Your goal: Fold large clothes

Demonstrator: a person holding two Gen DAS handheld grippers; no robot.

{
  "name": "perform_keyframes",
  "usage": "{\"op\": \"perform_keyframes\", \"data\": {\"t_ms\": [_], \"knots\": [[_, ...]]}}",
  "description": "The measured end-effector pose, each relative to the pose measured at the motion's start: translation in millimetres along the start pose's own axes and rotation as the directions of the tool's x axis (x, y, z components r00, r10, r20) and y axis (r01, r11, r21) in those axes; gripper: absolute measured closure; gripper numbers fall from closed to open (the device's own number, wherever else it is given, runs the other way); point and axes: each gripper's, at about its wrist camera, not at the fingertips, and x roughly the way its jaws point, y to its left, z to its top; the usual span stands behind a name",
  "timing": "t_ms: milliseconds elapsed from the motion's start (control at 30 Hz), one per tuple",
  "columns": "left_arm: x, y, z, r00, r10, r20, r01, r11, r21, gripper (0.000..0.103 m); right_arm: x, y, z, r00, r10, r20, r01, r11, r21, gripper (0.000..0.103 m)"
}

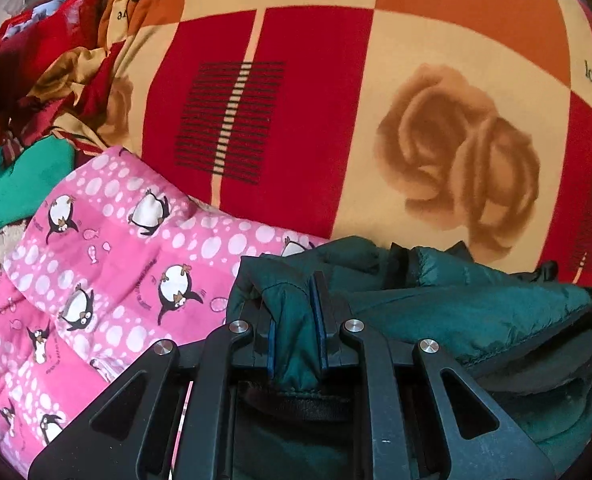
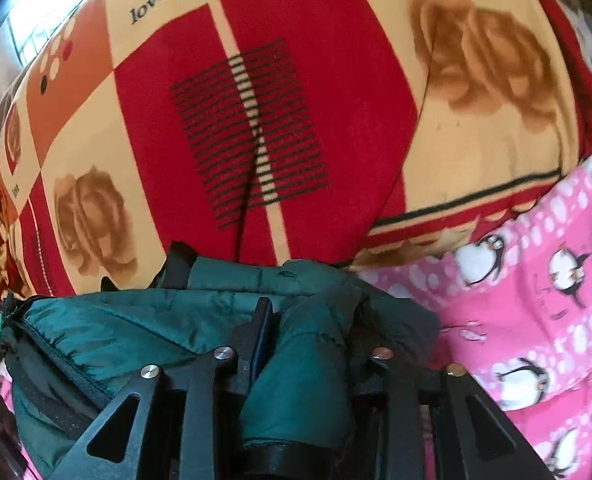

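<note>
A dark green puffer jacket (image 1: pixel 476 312) lies bunched on a pink penguin-print quilt (image 1: pixel 108 280). My left gripper (image 1: pixel 296 304) is shut on a fold of the jacket, with green fabric pinched between its fingers. In the right wrist view the same jacket (image 2: pixel 136 320) fills the lower part of the frame. My right gripper (image 2: pixel 308 332) is shut on another thick fold of it. The right finger of that gripper is mostly hidden by the fabric.
A red, orange and cream blanket (image 1: pixel 336 100) with rose and "love" prints spreads beyond the jacket and shows in the right wrist view too (image 2: pixel 256 120). A heap of red, gold and green clothes (image 1: pixel 36 100) lies at the far left. The pink quilt (image 2: pixel 536 300) extends to the right.
</note>
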Motion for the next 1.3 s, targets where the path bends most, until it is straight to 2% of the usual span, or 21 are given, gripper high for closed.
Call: {"op": "perform_keyframes", "data": {"t_ms": [133,167,200,267,467,600,667,733,800,867,967,1000,1033,1100,1133,1200,1300], "knots": [[5.0,0.1,-0.6,1.0,-0.007,-0.011,0.007,1.0,0.0,0.088,-4.4,-4.0,2.1,0.998,0.051,0.022,-0.052,0.998,0.037,0.062],[5.2,0.3,-0.7,1.0,-0.012,-0.012,0.012,1.0,-0.002,0.088,-8.6,-5.0,3.8,0.997,0.068,0.027,-0.07,0.996,0.05,0.054],[5.4,0.8,-1.0,1.0,-0.018,-0.012,0.018,1.0,-0.004,0.088,-16.0,-6.8,5.8,0.994,0.099,0.038,-0.101,0.993,0.065,0.041],[4.9,0.2,-2.3,1.0,-0.017,-0.005,0.017,1.0,-0.003,0.087,-30.2,-8.3,8.2,0.988,0.143,0.056,-0.147,0.986,0.08,0.027],[4.2,-1.6,-2.8,1.0,-0.028,0.006,0.028,1.0,-0.011,0.084,-89.0,-8.3,6.4,0.978,0.157,0.136,-0.167,0.984,0.059,0.026],[0.7,3.7,-2.5,0.997,-0.083,0.011,0.083,0.996,-0.042,0.076,-122.4,7.2,-12.2,0.958,0.204,0.201,-0.204,0.979,-0.022,0.026],[-0.1,4.8,-2.2,0.995,-0.099,0.008,0.099,0.994,-0.044,0.074,-127.4,22.4,-26.9,0.947,0.253,0.197,-0.24,0.967,-0.087,0.026],[-0.3,5.3,-1.7,0.994,-0.105,0.005,0.105,0.993,-0.044,0.073,-124.3,36.6,-37.3,0.95,0.267,0.163,-0.246,0.959,-0.139,0.026],[-1.4,5.3,-1.3,0.994,-0.108,0.002,0.108,0.993,-0.046,0.072,-107.4,64.0,-44.7,0.966,0.236,0.105,-0.209,0.952,-0.222,0.026],[-3.6,6.8,-1.3,0.993,-0.119,0.0,0.119,0.992,-0.046,0.069,-92.1,86.0,-47.7,0.975,0.207,0.084,-0.175,0.941,-0.289,0.026],[-10.1,9.8,-0.1,0.988,-0.155,-0.011,0.154,0.987,-0.04,0.06,-64.8,119.4,-42.1,0.979,0.196,0.049,-0.166,0.92,-0.356,0.026],[-13.8,11.8,1.1,0.984,-0.175,-0.02,0.174,0.984,-0.043,0.052,-54.2,129.9,-37.8,0.982,0.183,0.045,-0.153,0.914,-0.376,0.026],[-17.2,14.2,2.1,0.98,-0.198,-0.024,0.196,0.979,-0.05,0.039,-43.7,139.1,-33.2,0.985,0.165,0.046,-0.134,0.91,-0.393,0.026],[-28.7,23.4,4.4,0.968,-0.251,-0.01,0.25,0.965,-0.081,0.018,-24.3,147.5,-23.7,0.99,0.133,0.034,-0.109,0.913,-0.394,0.026],[-34.6,28.1,5.1,0.96,-0.279,0.005,0.278,0.956,-0.094,0.015,-14.0,148.2,-18.7,0.993,0.117,0.023,-0.099,0.919,-0.381,0.026],[-40.4,31.8,6.8,0.956,-0.293,0.006,0.292,0.952,-0.094,0.015,6.6,141.8,-11.0,0.996,0.088,-0.028,-0.092,0.943,-0.319,0.026],[-41.5,28.5,6.5,0.96,-0.28,-0.013,0.278,0.958,-0.076,0.015,35.6,124.0,-10.0,0.988,0.096,-0.117,-0.119,0.97,-0.211,0.026]]}}
